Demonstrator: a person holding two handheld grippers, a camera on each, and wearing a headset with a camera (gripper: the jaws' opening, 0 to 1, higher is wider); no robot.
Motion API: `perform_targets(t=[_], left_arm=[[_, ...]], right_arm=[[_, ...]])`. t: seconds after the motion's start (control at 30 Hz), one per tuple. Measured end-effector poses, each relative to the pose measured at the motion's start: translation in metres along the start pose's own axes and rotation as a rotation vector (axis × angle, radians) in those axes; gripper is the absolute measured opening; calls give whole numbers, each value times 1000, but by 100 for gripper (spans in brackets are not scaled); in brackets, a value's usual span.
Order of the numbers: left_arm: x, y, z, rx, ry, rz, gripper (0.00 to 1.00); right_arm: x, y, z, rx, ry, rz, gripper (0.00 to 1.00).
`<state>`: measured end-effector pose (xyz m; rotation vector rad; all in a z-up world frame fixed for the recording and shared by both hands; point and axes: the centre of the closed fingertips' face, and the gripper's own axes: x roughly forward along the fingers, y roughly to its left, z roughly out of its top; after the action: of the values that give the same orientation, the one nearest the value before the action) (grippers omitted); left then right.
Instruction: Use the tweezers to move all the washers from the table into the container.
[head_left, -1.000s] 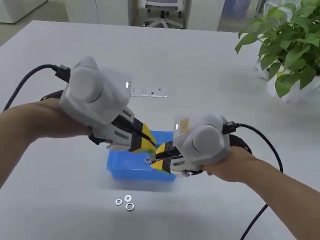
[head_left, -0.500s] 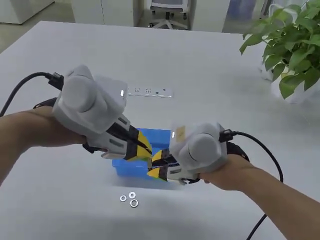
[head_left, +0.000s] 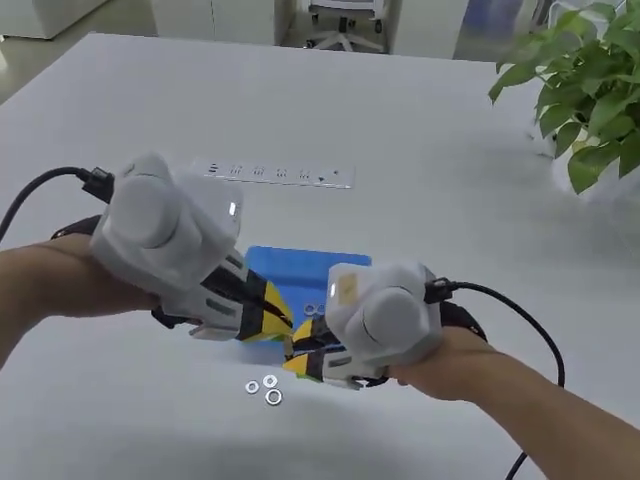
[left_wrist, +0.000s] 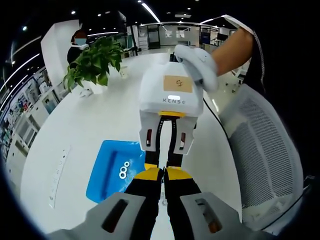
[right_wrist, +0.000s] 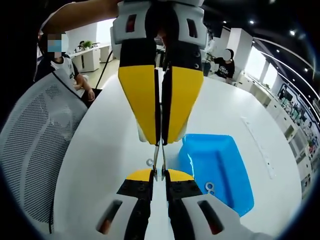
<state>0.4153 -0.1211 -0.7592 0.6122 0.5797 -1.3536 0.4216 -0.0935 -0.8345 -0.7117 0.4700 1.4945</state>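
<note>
The white table carries a blue container, and the two grippers meet tip to tip at its front edge. The left gripper is clamped on the tweezers. The right gripper seems closed about their tips, though contact is hard to make out. Three washers lie on the table near the container, with more washers inside it.

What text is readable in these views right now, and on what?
"XENSE": white body of the right claw.
Tan sticker above it: a handwritten mark, too unclear to read.
Power strip: markings too small to read.
</note>
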Motion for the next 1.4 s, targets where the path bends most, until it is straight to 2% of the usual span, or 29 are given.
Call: perform_targets(t=[0.63,1.03,1.4], left_arm=[[3,-17,-28,-55,27,-21,6],[9,-21,-34,-67,32,-34,6],[10,-15,-34,-76,32,-29,6]], right_arm=[[24,23,-3,16,-8,61,12],[30,29,-7,24,-10,75,12],[30,27,-8,41,-11,74,13]])
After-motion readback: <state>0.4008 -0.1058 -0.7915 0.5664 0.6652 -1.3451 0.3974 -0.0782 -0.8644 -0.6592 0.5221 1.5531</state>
